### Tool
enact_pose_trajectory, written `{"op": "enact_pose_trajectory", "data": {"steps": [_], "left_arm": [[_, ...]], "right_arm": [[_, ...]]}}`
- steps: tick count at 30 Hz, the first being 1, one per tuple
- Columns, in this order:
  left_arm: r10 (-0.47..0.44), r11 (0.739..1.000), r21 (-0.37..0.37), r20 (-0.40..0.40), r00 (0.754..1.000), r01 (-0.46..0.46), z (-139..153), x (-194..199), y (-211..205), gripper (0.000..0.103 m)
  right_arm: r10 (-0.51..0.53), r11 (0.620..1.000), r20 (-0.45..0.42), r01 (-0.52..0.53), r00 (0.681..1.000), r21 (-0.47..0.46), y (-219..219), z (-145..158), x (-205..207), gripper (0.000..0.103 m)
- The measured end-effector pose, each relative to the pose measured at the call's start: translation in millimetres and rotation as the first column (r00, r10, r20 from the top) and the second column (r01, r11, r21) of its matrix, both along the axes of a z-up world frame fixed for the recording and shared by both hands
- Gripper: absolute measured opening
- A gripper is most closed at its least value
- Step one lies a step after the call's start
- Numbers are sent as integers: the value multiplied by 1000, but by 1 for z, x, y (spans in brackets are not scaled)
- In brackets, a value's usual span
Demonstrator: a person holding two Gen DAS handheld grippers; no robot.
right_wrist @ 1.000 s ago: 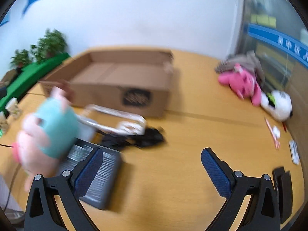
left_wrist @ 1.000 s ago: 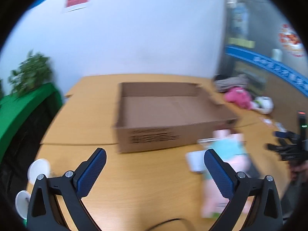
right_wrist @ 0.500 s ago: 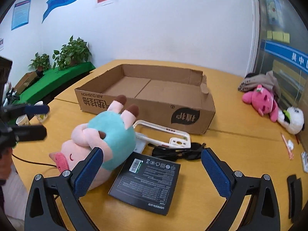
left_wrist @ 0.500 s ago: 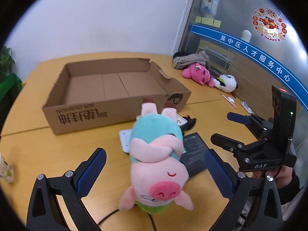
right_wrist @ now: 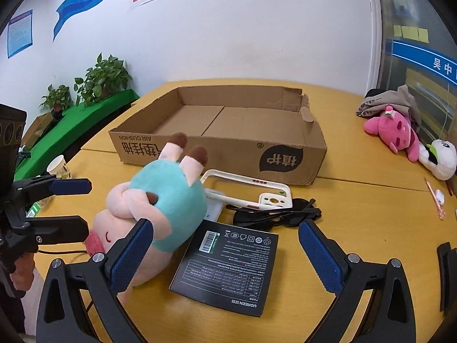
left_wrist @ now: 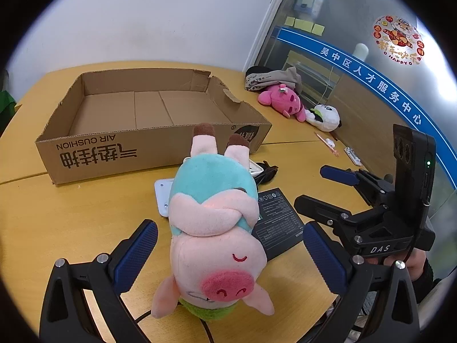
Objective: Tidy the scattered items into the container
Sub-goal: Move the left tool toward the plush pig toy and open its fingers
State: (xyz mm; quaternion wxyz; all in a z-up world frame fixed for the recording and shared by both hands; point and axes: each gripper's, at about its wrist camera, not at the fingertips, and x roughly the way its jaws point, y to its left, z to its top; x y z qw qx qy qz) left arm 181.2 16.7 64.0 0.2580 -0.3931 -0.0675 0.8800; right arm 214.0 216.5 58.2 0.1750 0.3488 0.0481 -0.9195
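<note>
**Both grippers spread wide around a cluttered table, box empty**

The left gripper [left_wrist: 228, 253] is spread wide and grips nothing. The pig [left_wrist: 212, 223] lies between its blue pads [left_wrist: 137, 253], head toward the camera and feet toward the box [left_wrist: 114, 154]; a gap shows between the pig and each pad. The pig wears a teal top, its arms crossed over its chest.

The right gripper [right_wrist: 225, 253] is likewise spread wide and empty. Between its fingers lies a black packet [right_wrist: 228, 265], flat on the table [right_wrist: 371, 214], with white print on its face. The pig [right_wrist: 154, 211] lies just to the left of the packet and overlaps its corner; the left pad of this gripper stands in front of the pig's body, and contact cannot be told.

Behind the packet lie black sunglasses [right_wrist: 277, 214] and a white phone case [right_wrist: 251, 191], the case close to the front wall of the box [right_wrist: 228, 154]. A small white card [right_wrist: 214, 208] peeks out from under the pig. The box is an open, shallow cardboard tray with nothing inside.

Well apart, at the far right of the table, lie a pink toy [right_wrist: 397, 131], a white toy [right_wrist: 440, 158] and a grey cloth [right_wrist: 391, 103]. A paper cup [right_wrist: 58, 167] stands at the left edge, and green plants [right_wrist: 100, 78] stand beyond it.
</note>
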Motion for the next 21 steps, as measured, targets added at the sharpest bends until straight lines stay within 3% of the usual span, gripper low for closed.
{"op": "enact_pose_trajectory", "data": {"steps": [21], "left_arm": [[-20,999,28,75,997,18,-30,-11,7,100]], "right_arm": [[36,998,78,-33,996,-48,-11,-18,-25,103]]}}
